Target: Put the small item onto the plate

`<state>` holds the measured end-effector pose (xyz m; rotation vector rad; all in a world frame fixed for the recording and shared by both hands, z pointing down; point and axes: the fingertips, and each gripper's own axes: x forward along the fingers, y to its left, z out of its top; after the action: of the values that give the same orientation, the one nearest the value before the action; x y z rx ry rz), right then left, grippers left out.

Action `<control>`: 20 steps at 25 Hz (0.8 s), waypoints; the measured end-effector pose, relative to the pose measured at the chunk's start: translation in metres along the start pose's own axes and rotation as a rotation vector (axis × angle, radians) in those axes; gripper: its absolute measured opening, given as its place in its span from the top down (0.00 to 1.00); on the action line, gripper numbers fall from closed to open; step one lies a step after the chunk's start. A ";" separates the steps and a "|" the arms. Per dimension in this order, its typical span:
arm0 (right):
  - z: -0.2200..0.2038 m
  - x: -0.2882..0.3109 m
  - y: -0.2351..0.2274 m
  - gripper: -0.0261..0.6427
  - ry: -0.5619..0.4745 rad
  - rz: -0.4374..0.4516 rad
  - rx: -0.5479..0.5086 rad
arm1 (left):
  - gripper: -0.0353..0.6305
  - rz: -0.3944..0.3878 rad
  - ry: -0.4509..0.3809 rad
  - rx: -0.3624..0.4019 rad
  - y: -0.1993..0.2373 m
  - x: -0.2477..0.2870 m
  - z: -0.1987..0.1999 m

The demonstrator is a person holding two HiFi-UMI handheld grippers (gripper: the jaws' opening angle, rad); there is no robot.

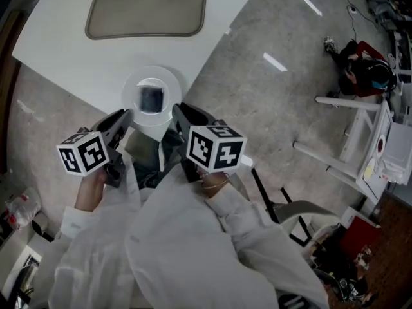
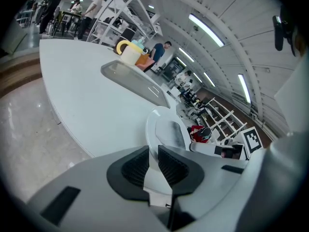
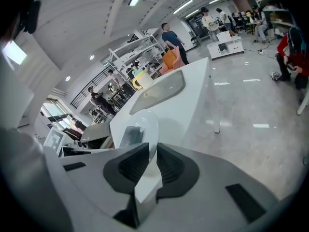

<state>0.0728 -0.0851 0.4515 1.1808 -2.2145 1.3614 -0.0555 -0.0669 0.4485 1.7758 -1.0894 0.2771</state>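
Note:
A white plate [image 1: 132, 87] sits at the near corner of the white table [image 1: 71, 44], and a small dark item [image 1: 152, 98] lies in its middle. My left gripper [image 1: 126, 116] hovers just short of the plate's left front edge, and my right gripper [image 1: 178, 111] just short of its right front edge. In the left gripper view the plate [image 2: 152, 124] and the item [image 2: 175, 132] lie beyond the jaws of the left gripper [image 2: 153, 162]. The right gripper [image 3: 152, 161] faces the plate [image 3: 148, 117] and the item [image 3: 131, 135]. Both pairs of jaws stand a narrow gap apart, with nothing between them.
A shallow beige tray [image 1: 148, 8] is set into the table farther back, with a yellow-handled mug [image 2: 128, 52] beyond it. The table's edge runs diagonally past the plate. White frames [image 1: 357, 131] stand on the floor at the right, where a person in red [image 1: 364, 69] sits.

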 end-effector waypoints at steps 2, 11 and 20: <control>0.002 -0.001 0.001 0.87 -0.006 0.006 0.006 | 0.86 0.000 0.003 0.001 -0.001 -0.001 0.002; 0.021 0.013 -0.003 0.88 -0.034 -0.017 0.045 | 0.86 -0.027 0.036 0.035 0.006 0.014 0.028; 0.047 0.046 0.003 0.87 -0.043 -0.041 0.073 | 0.86 -0.044 0.075 0.038 0.028 0.027 0.067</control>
<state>0.0497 -0.1470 0.4532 1.2852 -2.1736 1.4242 -0.0806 -0.1398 0.4503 1.8069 -0.9969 0.3367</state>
